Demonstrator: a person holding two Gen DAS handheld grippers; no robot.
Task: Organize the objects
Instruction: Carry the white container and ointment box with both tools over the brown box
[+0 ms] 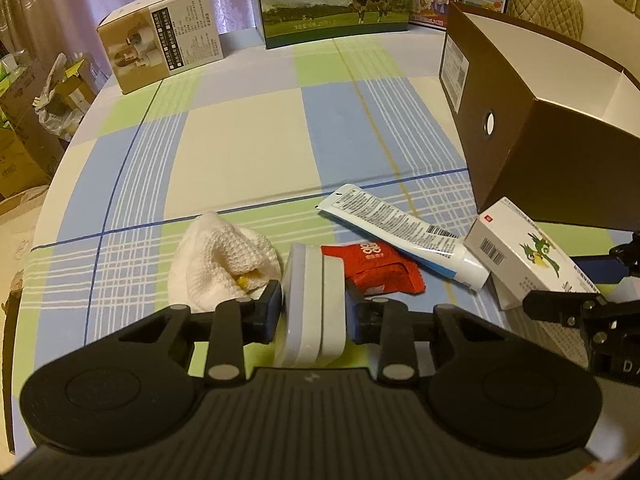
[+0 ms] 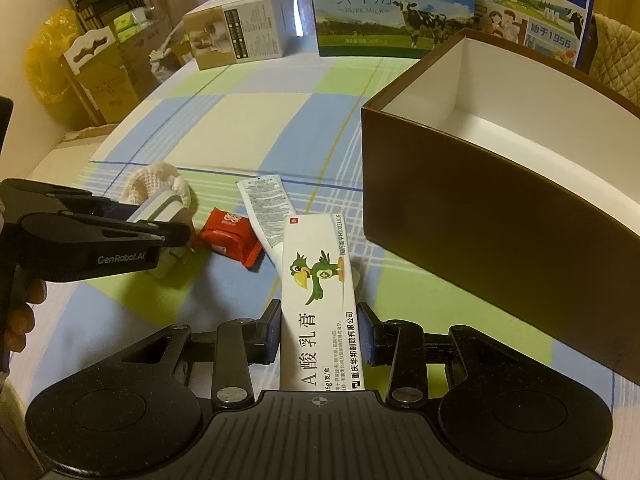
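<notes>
**A:** What is recorded in the left wrist view?

**B:** The left gripper [image 1: 314, 312] is seen closed on a small pale grey-and-white layered block [image 1: 312, 308], which is pinched between both blue pads. A crumpled white waffle-weave cloth [image 1: 222, 262] is noted just left of the block, touching the left finger. A red foil sachet [image 1: 378, 266] is listed just beyond the block, on the green, blue and cream checked tablecloth [image 1: 240, 140]. A white printed tube [image 1: 404, 232] is laid slantwise behind the sachet, its cap end against a white carton with a green bird picture [image 1: 524, 254]. An open brown cardboard box with a white inside [image 1: 540, 140] is placed at the right.

**A:** And in the right wrist view?

**B:** The right gripper [image 2: 318, 332] is shown set about the bird carton [image 2: 318, 280]. The left pad is pressed to the carton's side; whether the right pad touches it cannot be told. The carton's far end is rested over the tube [image 2: 266, 216], near the brown box's [image 2: 500, 232] front wall. The box is seen with nothing inside. The left gripper [image 2: 160, 226] is entered at the left, the layered block [image 2: 162, 206] held in it, beside the cloth [image 2: 160, 182] and the sachet [image 2: 228, 236].

**A:** Background items?

**B:** A milk carton with a cow picture [image 2: 396, 8], a blue illustrated carton [image 2: 536, 16] and a tan-and-white product box [image 2: 236, 34] are stood at the table's far edge.
</notes>
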